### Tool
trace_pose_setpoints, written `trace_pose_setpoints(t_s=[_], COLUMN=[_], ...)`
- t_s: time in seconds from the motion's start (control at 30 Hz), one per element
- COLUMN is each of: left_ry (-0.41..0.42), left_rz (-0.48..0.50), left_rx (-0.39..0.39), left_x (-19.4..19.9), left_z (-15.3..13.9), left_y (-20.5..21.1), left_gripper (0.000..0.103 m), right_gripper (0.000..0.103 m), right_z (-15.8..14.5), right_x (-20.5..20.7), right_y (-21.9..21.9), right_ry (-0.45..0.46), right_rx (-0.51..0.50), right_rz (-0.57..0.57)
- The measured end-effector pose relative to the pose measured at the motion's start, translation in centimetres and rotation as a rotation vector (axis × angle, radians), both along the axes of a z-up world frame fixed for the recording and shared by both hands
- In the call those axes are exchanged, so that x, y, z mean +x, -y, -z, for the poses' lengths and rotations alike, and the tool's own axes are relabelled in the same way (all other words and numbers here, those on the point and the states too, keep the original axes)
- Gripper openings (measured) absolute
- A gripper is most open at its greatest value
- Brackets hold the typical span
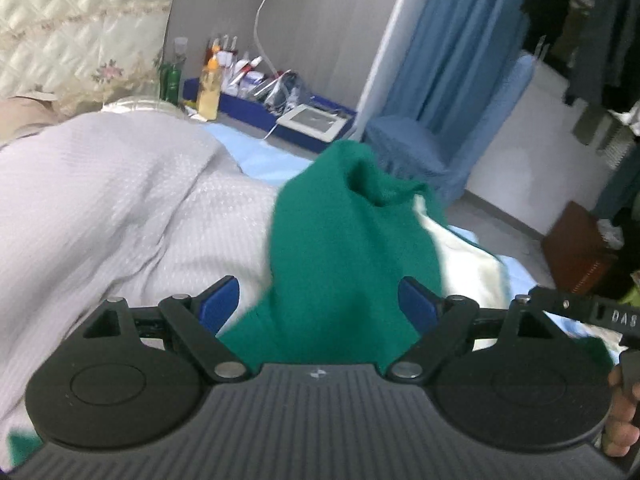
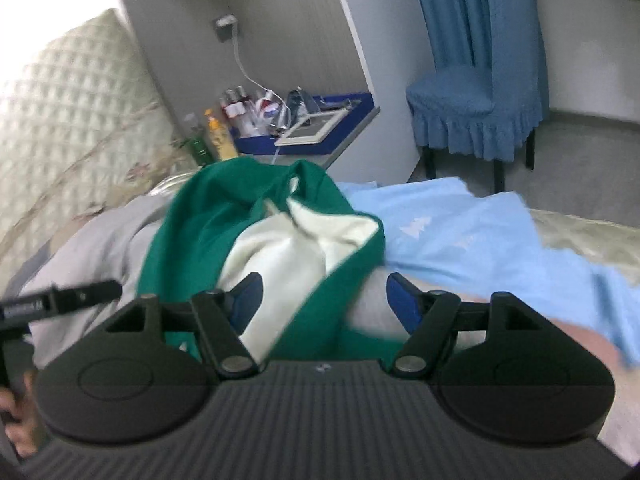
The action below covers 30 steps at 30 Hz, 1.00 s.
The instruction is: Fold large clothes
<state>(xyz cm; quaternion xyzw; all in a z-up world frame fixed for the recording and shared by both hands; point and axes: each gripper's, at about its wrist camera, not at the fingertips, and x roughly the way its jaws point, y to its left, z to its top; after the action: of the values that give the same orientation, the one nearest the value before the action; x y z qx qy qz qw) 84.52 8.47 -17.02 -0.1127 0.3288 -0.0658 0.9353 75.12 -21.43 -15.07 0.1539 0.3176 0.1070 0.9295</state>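
Green fabric fills the left wrist view: the green garment [image 1: 340, 240], cream-lined, is heaped on the bed over a grey quilted cover [image 1: 120, 200], with a pale blue sheet [image 1: 272, 160] behind it. The left claw [image 1: 319, 304] stands wide, its blue pads either side of the cloth and not pressing it, so it holds nothing; that spread suits a hand between grips. The nightstand [image 1: 312, 136] beyond carries bottles and clutter.

From the right wrist view, the same green garment [image 2: 224, 216] lies bunched with its cream lining [image 2: 280, 248] turned outward, so it probably needs spreading flat before any fold. The right claw [image 2: 320, 300] is partly spread, cloth lying loose between the pads, ungripped. A blue skirted chair [image 2: 472, 112] stands well apart.
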Motion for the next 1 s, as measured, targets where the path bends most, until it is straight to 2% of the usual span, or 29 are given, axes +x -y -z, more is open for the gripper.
trace_pose_setpoints(t_s=[0.1, 0.2, 0.3, 0.4, 0.47, 0.53, 0.57, 0.6, 0.63, 0.73, 1.0], left_ry=[0.001, 0.015, -0.015, 0.011, 0.014, -0.007, 0.008, 0.02, 0.021, 0.042, 0.105], left_rz=[-0.015, -0.045, -0.072, -0.08, -0.083, -0.062, -0.04, -0.037, -0.041, -0.043, 0.012], left_rx=[0.001, -0.053, -0.096, -0.076, -0.031, 0.017, 0.037, 0.056, 0.057, 0.034, 0.091], left_x=[3.3, 5.2, 7.5, 8.8, 9.6, 10.1, 9.8, 9.4, 9.1, 7.2, -0.9], left_z=[1.1, 1.8, 2.8, 3.0, 3.0, 2.9, 2.7, 2.6, 2.4, 1.1, -5.9], left_y=[-0.4, -0.9, -0.9, -0.2, 0.3, 0.8, 0.9, 1.0, 0.8, 0.0, 0.4], left_gripper=[0.089, 0.089, 0.089, 0.089, 0.085, 0.06, 0.054, 0.039, 0.026, 0.012, 0.009], right_gripper=[0.07, 0.071, 0.07, 0.069, 0.065, 0.027, 0.018, 0.013, 0.011, 0.01, 0.009], right_z=[1.5, 2.6, 3.4, 3.8, 4.2, 4.8, 5.0, 4.9, 4.8, 3.1, -5.7], right_x=[4.0, 6.7, 8.5, 10.0, 10.9, 11.1, 10.7, 10.1, 9.1, 6.6, -1.4], right_y=[-0.6, -1.2, -2.0, -2.7, -2.7, -2.7, -2.8, -3.0, -3.2, -3.0, -1.9], right_ry=[-0.009, -0.004, -0.011, 0.007, -0.005, -0.034, -0.035, -0.024, 0.003, 0.087, 0.289], right_rx=[-0.006, -0.032, -0.076, -0.162, -0.164, -0.171, -0.178, -0.182, -0.181, -0.186, -0.189], right_rz=[0.029, 0.043, 0.039, 0.028, 0.038, 0.047, 0.055, 0.057, 0.065, 0.083, 0.092])
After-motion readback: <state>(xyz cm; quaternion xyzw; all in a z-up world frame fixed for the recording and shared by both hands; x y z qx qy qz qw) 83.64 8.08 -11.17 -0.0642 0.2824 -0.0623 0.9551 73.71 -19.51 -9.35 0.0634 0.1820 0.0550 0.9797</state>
